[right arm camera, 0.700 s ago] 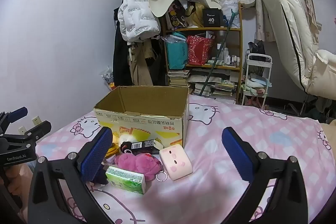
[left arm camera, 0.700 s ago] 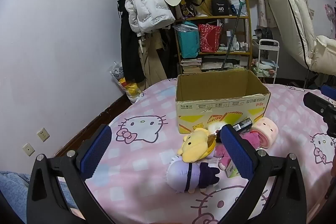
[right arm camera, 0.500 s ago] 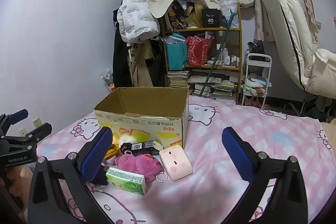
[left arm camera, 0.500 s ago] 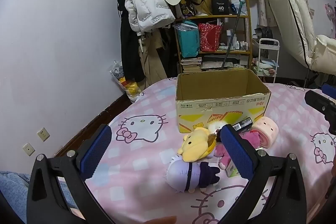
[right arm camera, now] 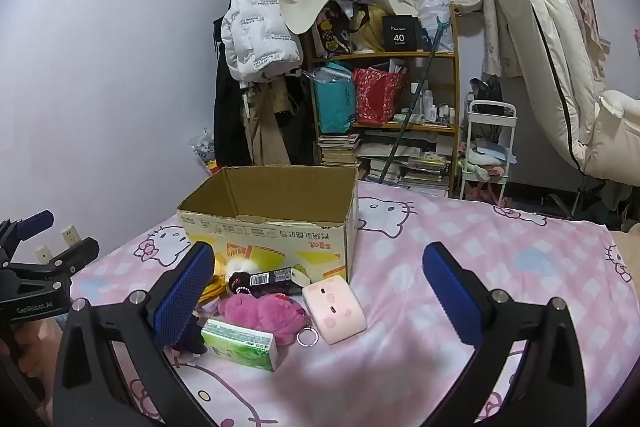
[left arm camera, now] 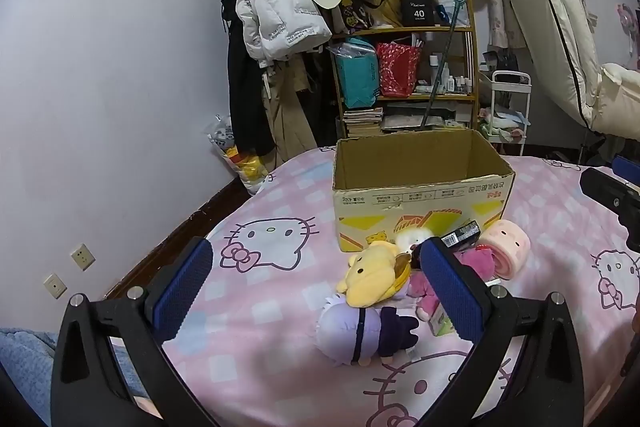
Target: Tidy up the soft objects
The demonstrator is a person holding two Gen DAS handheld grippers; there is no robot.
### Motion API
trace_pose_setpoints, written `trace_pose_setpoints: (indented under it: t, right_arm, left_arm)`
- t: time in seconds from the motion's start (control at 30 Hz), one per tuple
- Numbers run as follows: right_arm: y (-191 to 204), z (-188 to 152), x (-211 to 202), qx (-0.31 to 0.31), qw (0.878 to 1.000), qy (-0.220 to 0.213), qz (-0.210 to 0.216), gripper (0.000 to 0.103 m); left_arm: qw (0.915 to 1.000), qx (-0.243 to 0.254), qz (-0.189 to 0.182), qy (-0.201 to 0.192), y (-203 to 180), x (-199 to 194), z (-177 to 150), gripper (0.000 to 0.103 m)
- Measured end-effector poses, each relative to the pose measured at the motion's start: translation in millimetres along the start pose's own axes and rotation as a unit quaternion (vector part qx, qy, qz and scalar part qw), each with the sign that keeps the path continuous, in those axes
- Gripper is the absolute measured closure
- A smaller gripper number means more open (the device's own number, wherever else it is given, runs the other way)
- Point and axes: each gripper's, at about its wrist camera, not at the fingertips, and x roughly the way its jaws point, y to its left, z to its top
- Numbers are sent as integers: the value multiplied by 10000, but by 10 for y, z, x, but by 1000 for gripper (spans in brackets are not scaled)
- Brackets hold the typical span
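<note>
Progress is sitting at the very start, judging by the layout: the cardboard box (left arm camera: 420, 183) is standing open on the pink bed (left arm camera: 280, 283), and the part of its inside that shows is looking empty, though its floor is hidden from both views. All the soft things are still lying in a cluster on the bed just in front of the box: a yellow plush (left arm camera: 374, 277) resting partly on a lavender doll (left arm camera: 352, 333), a magenta plush (right arm camera: 266, 315) beside them, and a pink roll-shaped cushion (right arm camera: 334, 309) close to the box's near corner. A green packet (right arm camera: 240, 343) and a dark wrapped bar (right arm camera: 276, 277) are mixed in with them, so some sorting is probably needed too.

Both claws are standing wide open and gripping nothing: the left claw (left arm camera: 316, 291) is hovering short of the lavender doll, and the right claw (right arm camera: 320, 297) is framing the pink cushion and magenta plush without touching them.

Against the earlier frames almost nothing is differing: the toys and box are lying in the same places, both claws are staying just as wide, and the views are shifting only very slightly.
</note>
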Motion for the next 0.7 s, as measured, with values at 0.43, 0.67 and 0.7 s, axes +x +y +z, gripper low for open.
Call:
trace_pose_setpoints:
  t: [0.43, 0.67, 0.7]
  right_arm:
    - [-7, 4, 15, 7, 10000, -7, -1, 0]
    - [-8, 7, 18, 9, 10000, -4, 3, 0]
    - [-9, 9, 19, 10, 10000, -4, 5, 0]
  left_arm:
    - [10000, -4, -14, -6, 13, -24, 4, 1]
    - [10000, -15, -26, 35, 30, -6, 3, 1]
    - [10000, -13, -25, 38, 26, -2, 3, 1]
